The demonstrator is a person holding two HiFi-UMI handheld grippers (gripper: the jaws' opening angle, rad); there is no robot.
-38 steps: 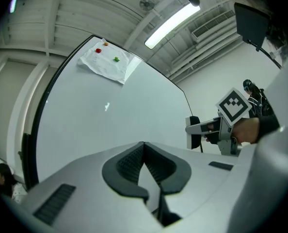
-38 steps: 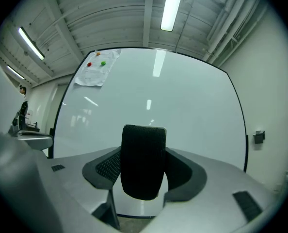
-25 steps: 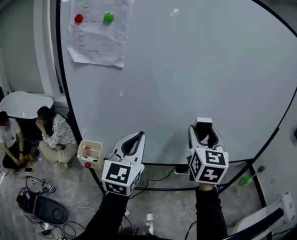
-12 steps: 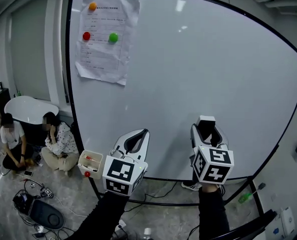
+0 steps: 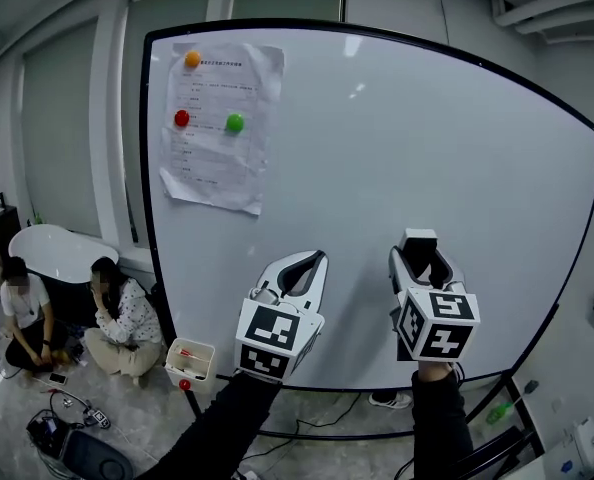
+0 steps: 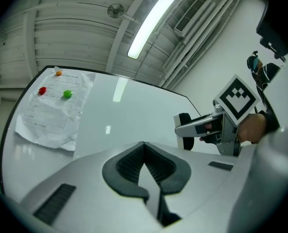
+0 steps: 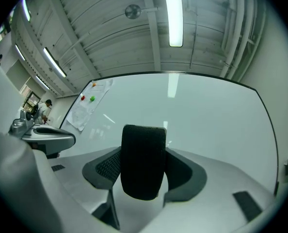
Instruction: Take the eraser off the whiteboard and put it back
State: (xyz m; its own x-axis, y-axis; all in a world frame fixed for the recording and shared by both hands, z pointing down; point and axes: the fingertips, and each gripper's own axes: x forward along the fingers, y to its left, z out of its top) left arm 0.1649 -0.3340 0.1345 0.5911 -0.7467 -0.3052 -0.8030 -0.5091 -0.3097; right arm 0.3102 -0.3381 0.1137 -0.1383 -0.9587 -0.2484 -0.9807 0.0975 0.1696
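The eraser (image 7: 143, 161), black felt on a white back, stands upright between the pads of my right gripper (image 7: 144, 171), which is shut on it. In the head view the right gripper (image 5: 418, 258) holds the eraser (image 5: 415, 240) just in front of the whiteboard (image 5: 427, 148), low and right of centre. My left gripper (image 5: 310, 265) hangs beside it to the left, shut with nothing in it; its tips meet in the left gripper view (image 6: 143, 145). That view also shows the right gripper (image 6: 202, 127) with the eraser (image 6: 185, 130) off to the right.
A paper sheet (image 5: 222, 128) hangs at the board's upper left under red, green and orange magnets. Two people (image 5: 117, 313) sit on the floor at the left near a white tub (image 5: 62, 248). A small white bin (image 5: 190, 358) stands by the board's leg.
Both grippers have risen along the board, the right one still carrying the eraser. The head view has tilted up, so the board's top edge and the ceiling now show.
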